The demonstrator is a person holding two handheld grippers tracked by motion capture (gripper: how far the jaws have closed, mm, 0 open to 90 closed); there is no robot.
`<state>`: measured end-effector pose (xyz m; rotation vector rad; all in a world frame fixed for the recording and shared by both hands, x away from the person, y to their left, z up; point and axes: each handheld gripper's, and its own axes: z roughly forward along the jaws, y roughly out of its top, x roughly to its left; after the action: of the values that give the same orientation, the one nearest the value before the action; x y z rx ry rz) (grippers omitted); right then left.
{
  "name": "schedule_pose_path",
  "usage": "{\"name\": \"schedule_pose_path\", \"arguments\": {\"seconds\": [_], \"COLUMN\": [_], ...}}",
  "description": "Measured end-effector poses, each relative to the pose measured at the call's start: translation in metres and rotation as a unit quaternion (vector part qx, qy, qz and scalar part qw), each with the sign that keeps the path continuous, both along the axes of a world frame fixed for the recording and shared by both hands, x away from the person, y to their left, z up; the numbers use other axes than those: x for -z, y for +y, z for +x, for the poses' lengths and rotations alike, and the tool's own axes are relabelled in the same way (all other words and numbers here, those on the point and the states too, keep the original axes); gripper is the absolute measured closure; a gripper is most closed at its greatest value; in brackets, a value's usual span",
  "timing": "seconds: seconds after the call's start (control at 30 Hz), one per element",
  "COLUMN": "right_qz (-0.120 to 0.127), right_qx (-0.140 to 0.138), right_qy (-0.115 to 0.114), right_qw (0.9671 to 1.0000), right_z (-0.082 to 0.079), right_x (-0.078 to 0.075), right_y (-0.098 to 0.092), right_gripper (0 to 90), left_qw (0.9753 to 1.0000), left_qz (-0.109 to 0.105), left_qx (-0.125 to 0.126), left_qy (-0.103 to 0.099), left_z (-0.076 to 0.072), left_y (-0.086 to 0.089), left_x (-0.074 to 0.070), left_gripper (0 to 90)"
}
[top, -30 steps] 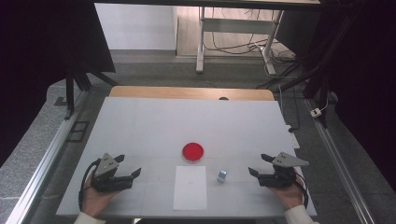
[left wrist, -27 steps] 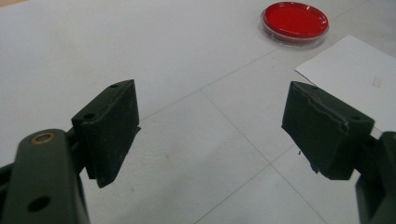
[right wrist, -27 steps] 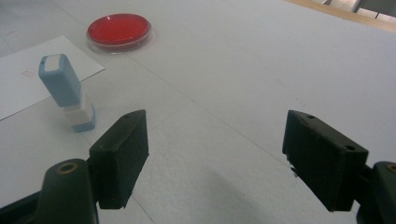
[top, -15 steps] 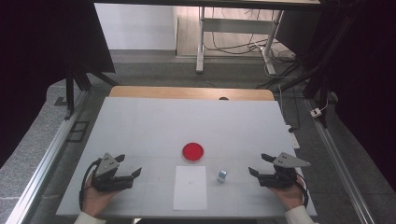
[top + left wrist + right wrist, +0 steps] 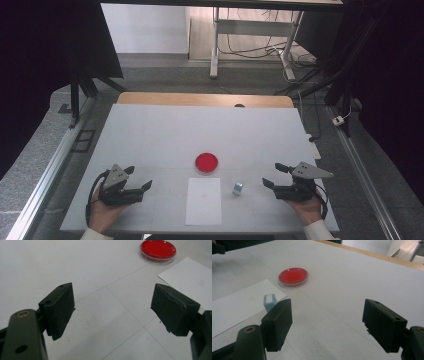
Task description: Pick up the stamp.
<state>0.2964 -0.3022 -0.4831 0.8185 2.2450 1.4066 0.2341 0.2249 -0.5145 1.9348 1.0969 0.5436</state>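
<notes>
Both grippers rested near the front edge of the white table (image 5: 150, 130), well apart from one another. The left gripper (image 5: 139, 183) sat at the left with its jaws spread wide and nothing between them; in the left gripper view its jaws framed bare tabletop, with the red dish (image 5: 157, 249) and the sheet of paper (image 5: 190, 280) ahead and to the right. The right gripper (image 5: 274, 176) likewise had its jaws spread apart and empty. The small pale-blue block (image 5: 237, 188) stood upright on the table just beside the right edge of the paper (image 5: 203, 201), between the paper and the right gripper, near its jaws but not touching them. The red dish (image 5: 206, 162) lay just beyond the paper's far edge.
</notes>
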Motion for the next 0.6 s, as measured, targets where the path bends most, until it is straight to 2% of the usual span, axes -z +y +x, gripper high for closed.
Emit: {"name": "schedule_pose_path", "arguments": {"seconds": [0.23, 0.6], "right_qz": [-0.004, -0.029], "right_qx": [-0.024, -0.070], "right_qy": [0.000, 0.003], "right_qw": [0.9997, 0.9971], "right_z": [-0.003, -0.001], "right_x": [-0.011, -0.033], "right_y": [0.010, 0.032], "right_gripper": [23.5, 25.1], "left_qw": [1.0000, 1.0000], "left_qz": [0.000, 0.002], "left_qx": [-0.001, -0.002], "left_qy": [0.001, 0.001], "left_z": [0.000, -0.001], "left_y": [0.001, 0.002], "left_x": [0.000, 0.001], "left_gripper": [19.0, 19.3]}}
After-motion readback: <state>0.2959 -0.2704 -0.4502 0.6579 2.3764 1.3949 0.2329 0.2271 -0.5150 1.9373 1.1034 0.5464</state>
